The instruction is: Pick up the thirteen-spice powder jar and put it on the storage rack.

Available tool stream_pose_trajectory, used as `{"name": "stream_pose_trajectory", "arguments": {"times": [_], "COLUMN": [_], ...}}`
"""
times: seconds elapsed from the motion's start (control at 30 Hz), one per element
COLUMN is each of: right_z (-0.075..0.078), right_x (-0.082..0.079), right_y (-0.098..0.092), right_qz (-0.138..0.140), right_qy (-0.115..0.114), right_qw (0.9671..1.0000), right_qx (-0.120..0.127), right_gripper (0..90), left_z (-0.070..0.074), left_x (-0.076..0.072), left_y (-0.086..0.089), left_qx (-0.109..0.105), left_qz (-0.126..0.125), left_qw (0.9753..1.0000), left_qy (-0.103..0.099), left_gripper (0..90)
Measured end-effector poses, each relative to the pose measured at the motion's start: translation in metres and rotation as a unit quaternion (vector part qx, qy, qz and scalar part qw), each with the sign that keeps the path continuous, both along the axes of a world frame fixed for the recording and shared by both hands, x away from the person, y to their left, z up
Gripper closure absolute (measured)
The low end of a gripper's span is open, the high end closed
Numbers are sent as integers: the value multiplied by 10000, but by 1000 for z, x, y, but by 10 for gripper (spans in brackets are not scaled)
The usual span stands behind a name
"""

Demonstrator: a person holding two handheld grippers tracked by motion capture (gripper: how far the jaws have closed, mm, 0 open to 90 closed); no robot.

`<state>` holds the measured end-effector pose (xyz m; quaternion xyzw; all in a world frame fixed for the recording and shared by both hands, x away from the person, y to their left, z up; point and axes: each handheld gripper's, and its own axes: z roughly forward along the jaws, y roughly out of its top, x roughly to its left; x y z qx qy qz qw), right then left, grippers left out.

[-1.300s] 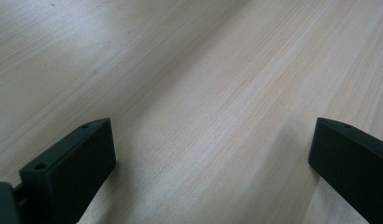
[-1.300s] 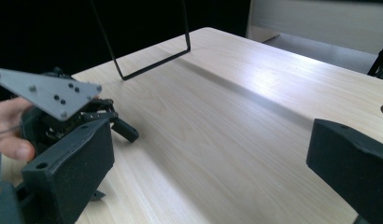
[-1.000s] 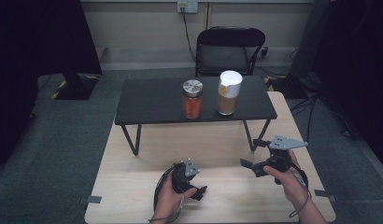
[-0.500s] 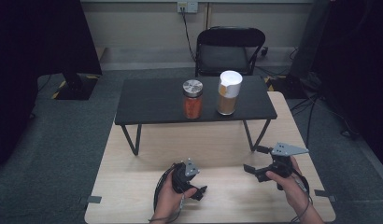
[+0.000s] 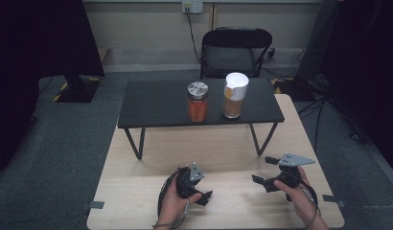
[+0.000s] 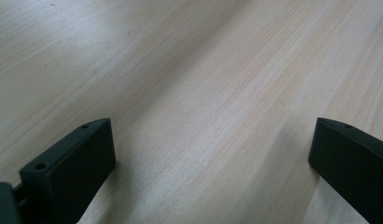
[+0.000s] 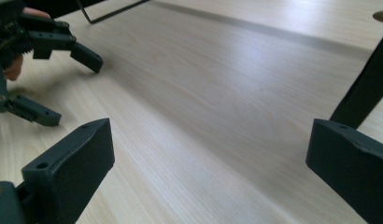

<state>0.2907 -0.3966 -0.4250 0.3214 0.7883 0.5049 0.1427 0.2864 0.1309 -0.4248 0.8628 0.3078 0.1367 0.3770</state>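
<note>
Both grippers rest low over the near edge of the wooden tabletop [image 5: 151, 158], and neither holds anything; the left gripper [image 5: 200, 189] sits near the middle of that near edge with its jaws spread wide, bare wood between them in the left gripper view; the right gripper [image 5: 264, 171] is toward the near right corner, jaws also spread wide, pointing across toward the left one, which appears at the upper left of the right gripper view [image 7: 59, 81]

The things nearest to hand are well apart from both grippers, up on the small black table [image 5: 151, 103] that stands across the far half of the tabletop; the jar with the metal lid and red contents [image 5: 197, 101] stands upright near the centre of the black table, and the taller jar with the white lid and brown contents [image 5: 234, 95] stands upright just beside it on its right, the two close but apparently not touching

The step in hand looks like the reach forward to the jars; to do it well, each gripper should rise clear of the black table's near edge before going in, keep its jaws spread until they straddle a jar's body below the lid, and approach from the outer side, since the gap between the jars is narrow and a jaw pushed through it could tip either one; close squarely on the glass, not the lid
</note>
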Motion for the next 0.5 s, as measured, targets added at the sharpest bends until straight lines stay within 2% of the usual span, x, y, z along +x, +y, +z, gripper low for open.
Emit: {"name": "stream_pose_trajectory", "arguments": {"times": [0.27,0.5], "right_z": [-5,-8], "right_x": [-1,-3], "right_y": [-2,-3], "right_qz": [-51,-100], "right_qy": [59,153], "right_qw": [9999,9991], "right_qx": [-120,-381], "right_gripper": [5,5], "left_z": [0,0], "left_x": [0,0], "left_y": [0,0], "left_qx": [1,-5], "left_qz": [0,3], "left_qw": [10000,10000], "left_qy": [0,1], "left_gripper": [0,0]}}
